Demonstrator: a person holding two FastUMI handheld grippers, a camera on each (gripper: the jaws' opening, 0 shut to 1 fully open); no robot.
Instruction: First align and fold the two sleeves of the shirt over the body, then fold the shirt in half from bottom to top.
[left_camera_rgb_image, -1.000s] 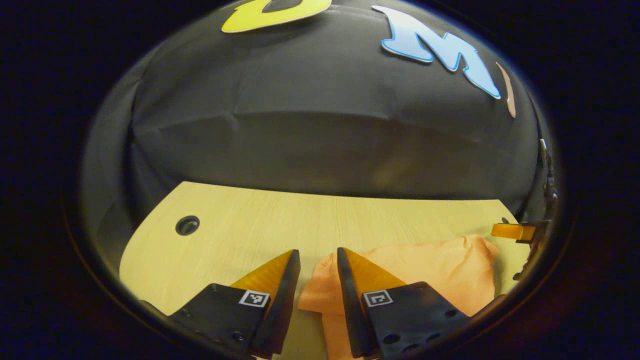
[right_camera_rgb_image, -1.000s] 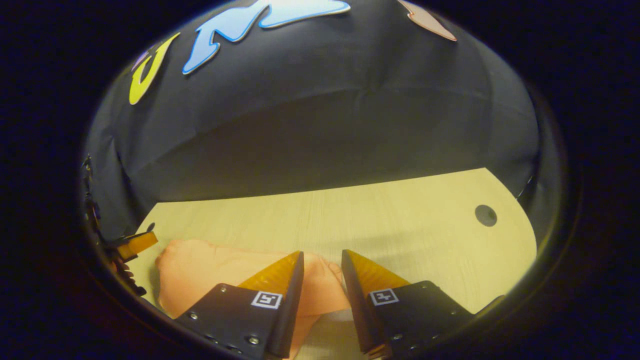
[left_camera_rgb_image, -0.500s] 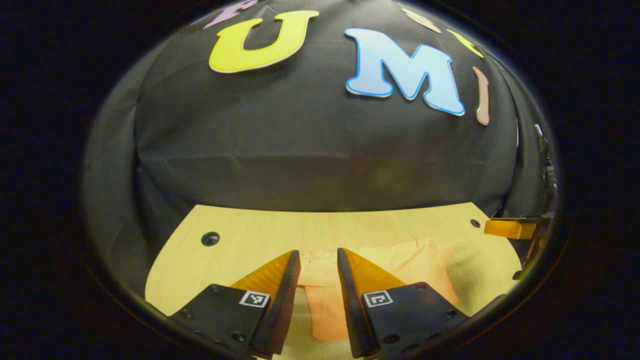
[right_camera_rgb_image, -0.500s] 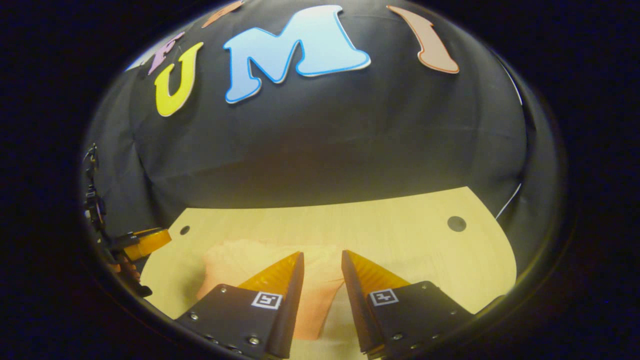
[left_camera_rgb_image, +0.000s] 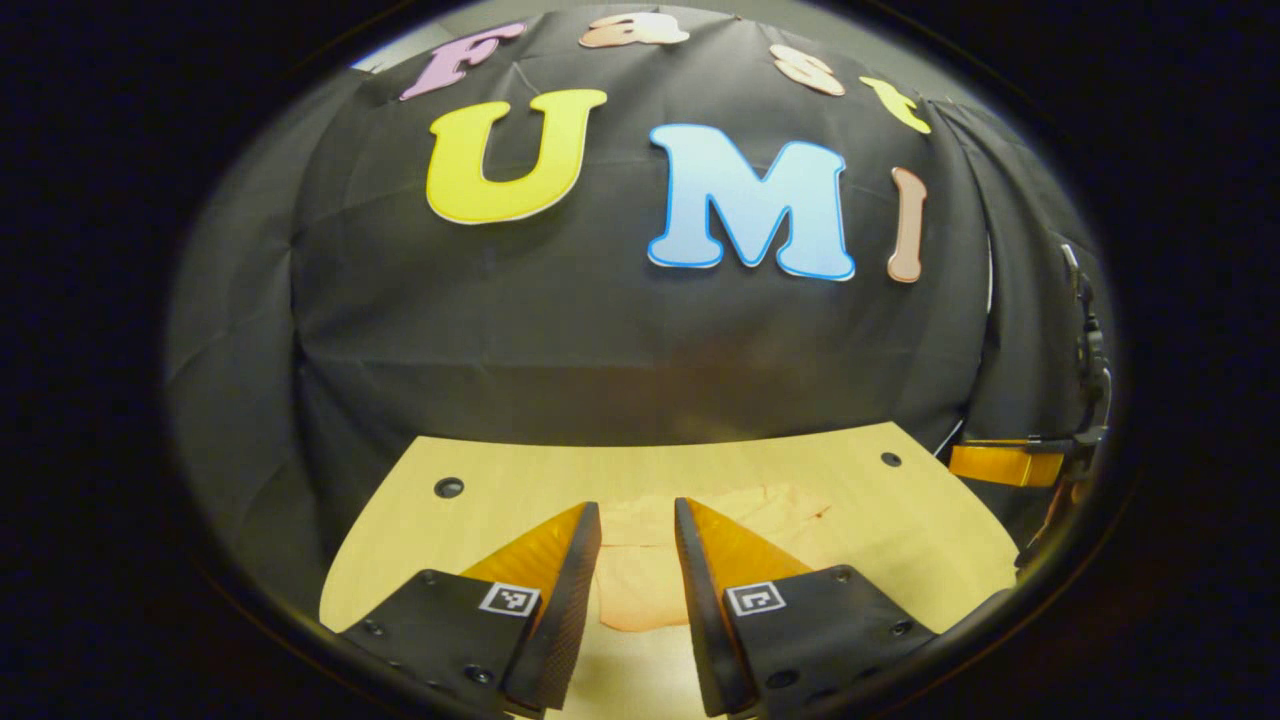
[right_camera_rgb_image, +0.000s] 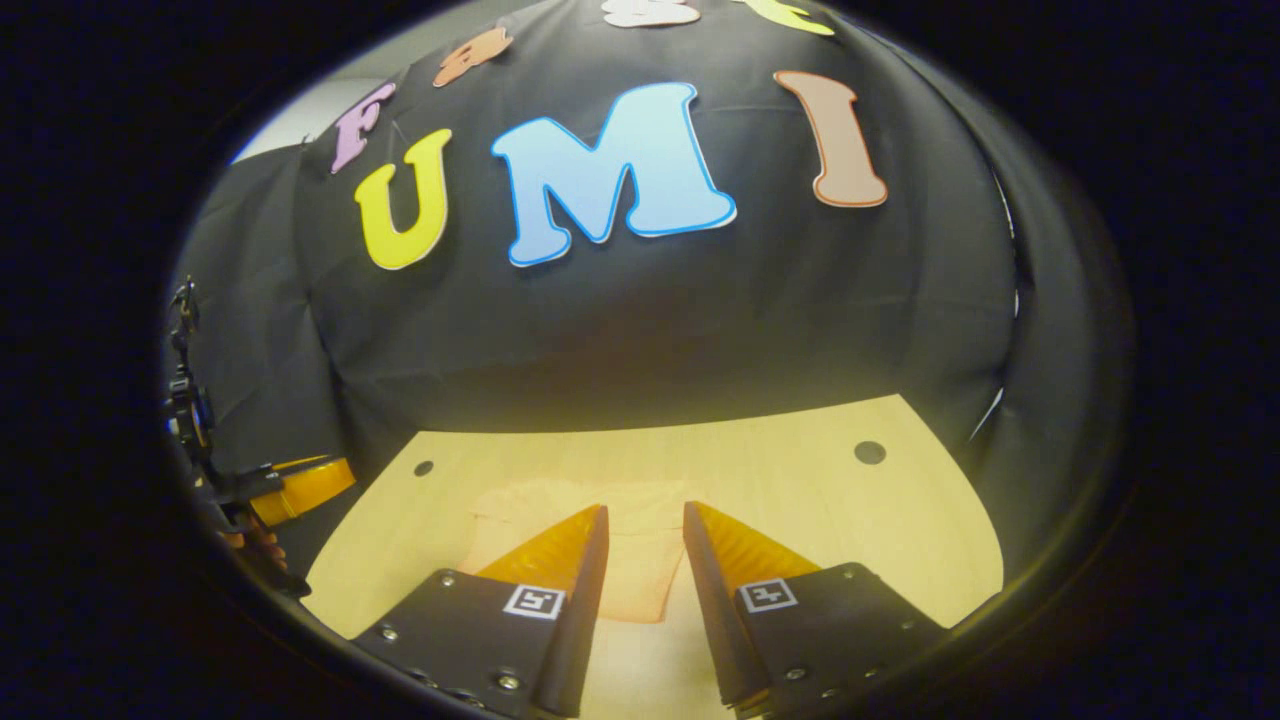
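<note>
Shirt: a pale orange soft-cloth shirt (left_camera_rgb_image: 640, 575) lies folded into a flat, roughly rectangular packet on the table; in the right gripper view (right_camera_rgb_image: 640, 560) its near edge is straight and its top surface is smooth with faint creases.
Shirt position: about the middle of the table's width, toward the near side, well apart from the back edge.
Table: a light wooden tabletop with fine straight grain (left_camera_rgb_image: 480, 520), with rounded far corners and a small dark round hole near each of them (left_camera_rgb_image: 449, 487), (right_camera_rgb_image: 869, 452).
Left gripper: its two wedge-shaped fingers, ribbed on the inner faces, stand a little apart with nothing between them (left_camera_rgb_image: 637, 525); they are raised above the table, and the shirt shows through the gap beyond them, untouched.
Right gripper: its fingers likewise stand a little apart and hold nothing (right_camera_rgb_image: 645, 528); the shirt shows in the gap beyond the tips, free of them.
Finger mounts: flat dark plates with screw heads, each bearing a small square black-and-white marker (left_camera_rgb_image: 509, 598).
Other gripper seen farther off: at the right rim of the left gripper view the right gripper's finger shows side-on; at the left rim of the right gripper view the left gripper's finger shows, with part of a hand (right_camera_rgb_image: 250, 545) below it.
Backdrop: a black cloth wall (right_camera_rgb_image: 650, 330), matte, with soft folds, hanging down behind the table's far edge.
</note>
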